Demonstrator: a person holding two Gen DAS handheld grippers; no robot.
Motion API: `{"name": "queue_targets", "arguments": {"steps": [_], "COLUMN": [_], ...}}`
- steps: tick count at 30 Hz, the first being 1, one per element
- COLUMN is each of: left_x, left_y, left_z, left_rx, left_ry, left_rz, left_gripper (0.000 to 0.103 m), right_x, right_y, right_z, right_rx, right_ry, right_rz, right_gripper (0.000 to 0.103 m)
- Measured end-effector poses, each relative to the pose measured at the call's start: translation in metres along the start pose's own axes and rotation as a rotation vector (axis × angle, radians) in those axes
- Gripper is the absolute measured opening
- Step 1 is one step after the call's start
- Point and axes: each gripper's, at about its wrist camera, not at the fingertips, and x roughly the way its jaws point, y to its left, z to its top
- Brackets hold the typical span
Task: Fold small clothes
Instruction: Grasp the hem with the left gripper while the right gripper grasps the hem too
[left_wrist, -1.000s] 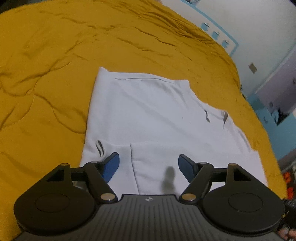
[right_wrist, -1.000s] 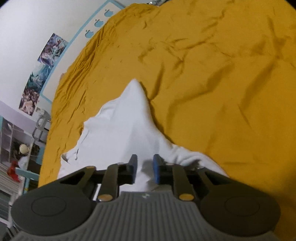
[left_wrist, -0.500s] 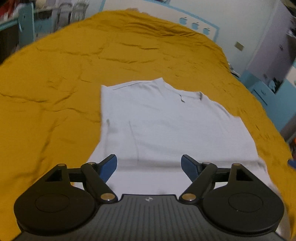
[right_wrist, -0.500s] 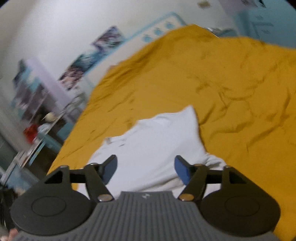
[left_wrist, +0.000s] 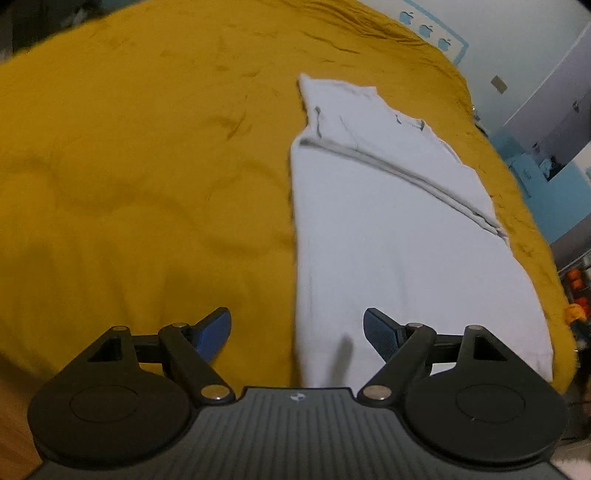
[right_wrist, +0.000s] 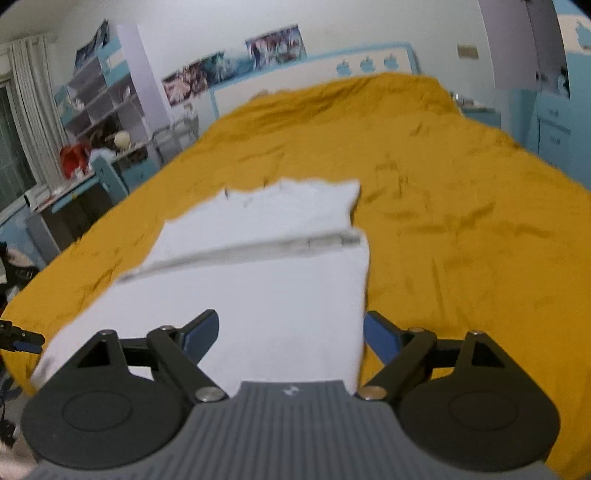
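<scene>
No readable text or numbers anywhere. Only marks: three blue apple-shaped symbols on white headboard panel (right_wrist: 365, 66), small pale logo on grey ribbed gripper housing (left_wrist: 296, 397). Wall posters (right_wrist: 236, 66) too blurred to read.

I see one white garment (left_wrist: 399, 236) lying flat on the yellow bed cover (left_wrist: 147, 166), folded over itself. Its folded-over hem (right_wrist: 258, 249) runs as a grey-edged line across the middle, its sides straight and narrow.
</scene>
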Motion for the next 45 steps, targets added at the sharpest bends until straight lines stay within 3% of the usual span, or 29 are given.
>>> {"name": "queue_targets", "arguments": {"steps": [2, 4, 7, 14, 17, 19, 21, 23, 28, 30, 32, 38, 45], "left_x": [0.001, 0.009, 0.015, 0.029, 0.03, 0.028, 0.031, 0.035, 0.041, 0.042, 0.044, 0.051, 0.038], "left_y": [0.015, 0.022, 0.022, 0.023, 0.034, 0.041, 0.044, 0.044, 0.041, 0.043, 0.047, 0.055, 0.045], "left_z": [-0.009, -0.011, -0.01, -0.015, -0.02, -0.021, -0.024, -0.026, -0.028, -0.031, -0.033, -0.038, -0.031], "left_rx": [-0.072, -0.109, -0.094, -0.021, -0.061, -0.106, -0.124, -0.13, -0.15, -0.177, -0.216, -0.295, -0.315], "left_ry": [0.017, 0.041, 0.023, 0.023, 0.026, 0.019, 0.042, 0.065, 0.076, 0.082, 0.085, 0.074, 0.034], "left_rz": [-0.087, -0.12, -0.151, -0.275, -0.353, -0.391, -0.42, -0.426, -0.444, -0.469, -0.498, -0.552, -0.576], "left_gripper": [0.087, 0.082, 0.082, 0.086, 0.086, 0.077, 0.045, 0.031, 0.026, 0.013, 0.013, 0.009, 0.008], "right_x": [0.004, 0.011, 0.014, 0.016, 0.017, 0.016, 0.019, 0.023, 0.032, 0.034, 0.038, 0.04, 0.026], "right_y": [-0.008, -0.018, -0.025, -0.028, -0.032, -0.031, -0.029, -0.027, -0.022, -0.019, -0.024, -0.039, -0.043], "right_z": [-0.011, -0.019, -0.028, -0.04, -0.045, -0.045, -0.047, -0.048, -0.05, -0.05, -0.053, -0.058, -0.042], "right_rx": [0.033, 0.092, 0.149, 0.157, 0.185, 0.19, 0.193, 0.196, 0.196, 0.187, 0.23, 0.359, 0.432], "right_ry": [0.057, 0.117, 0.151, 0.174, 0.189, 0.2, 0.217, 0.229, 0.26, 0.283, 0.339, 0.307, 0.207], "right_rz": [-0.001, 0.001, 0.035, 0.056, 0.115, 0.146, 0.173, 0.178, 0.179, 0.17, 0.195, 0.251, 0.36], "right_gripper": [0.081, 0.081, 0.077, 0.077, 0.077, 0.076, 0.076, 0.076, 0.075, 0.056, 0.023, 0.009, 0.005]}}
